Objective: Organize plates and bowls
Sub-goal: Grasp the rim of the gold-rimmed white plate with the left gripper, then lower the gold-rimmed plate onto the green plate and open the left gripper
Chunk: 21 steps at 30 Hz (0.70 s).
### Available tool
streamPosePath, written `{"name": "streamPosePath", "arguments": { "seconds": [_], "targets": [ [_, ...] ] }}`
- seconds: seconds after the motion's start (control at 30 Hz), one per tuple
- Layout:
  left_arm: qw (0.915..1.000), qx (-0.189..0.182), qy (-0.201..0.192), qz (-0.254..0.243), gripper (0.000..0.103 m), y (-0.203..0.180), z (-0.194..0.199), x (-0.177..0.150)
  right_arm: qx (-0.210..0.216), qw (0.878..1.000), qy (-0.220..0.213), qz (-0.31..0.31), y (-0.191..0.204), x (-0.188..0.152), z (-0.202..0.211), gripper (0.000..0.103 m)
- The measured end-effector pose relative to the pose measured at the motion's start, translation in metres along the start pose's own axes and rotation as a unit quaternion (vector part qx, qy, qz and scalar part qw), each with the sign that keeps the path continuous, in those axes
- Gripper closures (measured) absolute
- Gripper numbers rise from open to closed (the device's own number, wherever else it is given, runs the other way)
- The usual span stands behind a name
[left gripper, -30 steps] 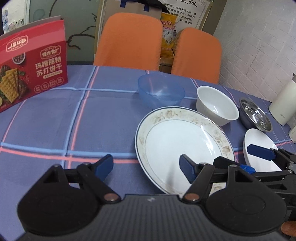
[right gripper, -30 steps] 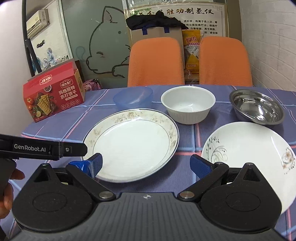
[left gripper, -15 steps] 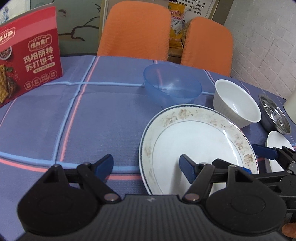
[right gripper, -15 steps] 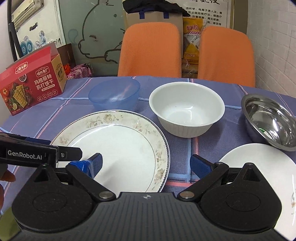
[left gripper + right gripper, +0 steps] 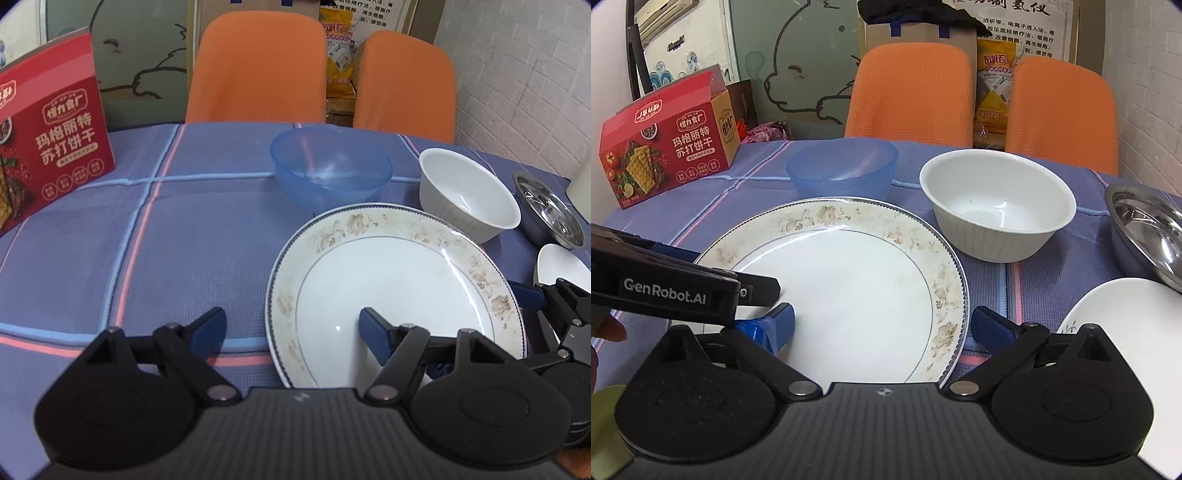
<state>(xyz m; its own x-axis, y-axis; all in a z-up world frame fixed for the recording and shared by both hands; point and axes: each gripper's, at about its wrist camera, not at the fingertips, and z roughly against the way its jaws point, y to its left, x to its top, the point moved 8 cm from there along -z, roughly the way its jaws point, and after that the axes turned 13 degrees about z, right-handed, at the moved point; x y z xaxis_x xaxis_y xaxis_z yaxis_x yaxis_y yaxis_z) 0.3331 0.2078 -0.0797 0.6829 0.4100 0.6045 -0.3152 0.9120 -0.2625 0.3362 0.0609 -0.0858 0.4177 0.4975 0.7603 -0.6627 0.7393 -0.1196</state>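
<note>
Plates and bowls sit spread apart on the checked tablecloth (image 5: 155, 236), none stacked yet. We hover over the large floral-rimmed plate (image 5: 849, 280), nearest us and probably the base for a stack. Behind it wait the white bowl (image 5: 997, 214) and blue plastic bowl (image 5: 842, 170). Our left gripper (image 5: 291, 330) and right gripper (image 5: 882, 325) both stand spread, empty, straddling its opposite rims.

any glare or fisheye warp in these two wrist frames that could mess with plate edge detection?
Left wrist view: a small specular dot on the floral plate, sharp focus, table lines bowed by the fisheye. Right wrist view: a glare streak across the same plate's far rim, bright reflections in the steel bowl; the left gripper's body hides the plate's left edge.
</note>
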Motion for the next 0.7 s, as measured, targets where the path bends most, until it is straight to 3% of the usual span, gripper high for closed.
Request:
{"name": "streamPosePath", "arguments": {
  "seconds": [0.13,0.27,0.43,0.7],
  "targets": [
    [0.9999,-0.006,-0.008,-0.005,0.035,-0.002,0.001,-0.001,-0.002,1.0,-0.008,0.004,0.0,0.0,0.0,0.012],
    [0.9996,-0.017,-0.013,-0.017,0.054,-0.011,0.003,-0.002,0.021,1.0,0.002,0.003,0.009,0.001,0.0,0.012],
    [0.9999,-0.01,-0.004,-0.011,0.059,-0.014,0.004,0.001,0.014,1.0,0.0,-0.004,0.015,0.001,0.002,0.014],
    [0.9993,-0.02,-0.03,-0.011,0.06,-0.023,0.037,0.005,0.012,1.0,-0.014,-0.025,0.016,0.009,0.026,0.014]
  ]
}}
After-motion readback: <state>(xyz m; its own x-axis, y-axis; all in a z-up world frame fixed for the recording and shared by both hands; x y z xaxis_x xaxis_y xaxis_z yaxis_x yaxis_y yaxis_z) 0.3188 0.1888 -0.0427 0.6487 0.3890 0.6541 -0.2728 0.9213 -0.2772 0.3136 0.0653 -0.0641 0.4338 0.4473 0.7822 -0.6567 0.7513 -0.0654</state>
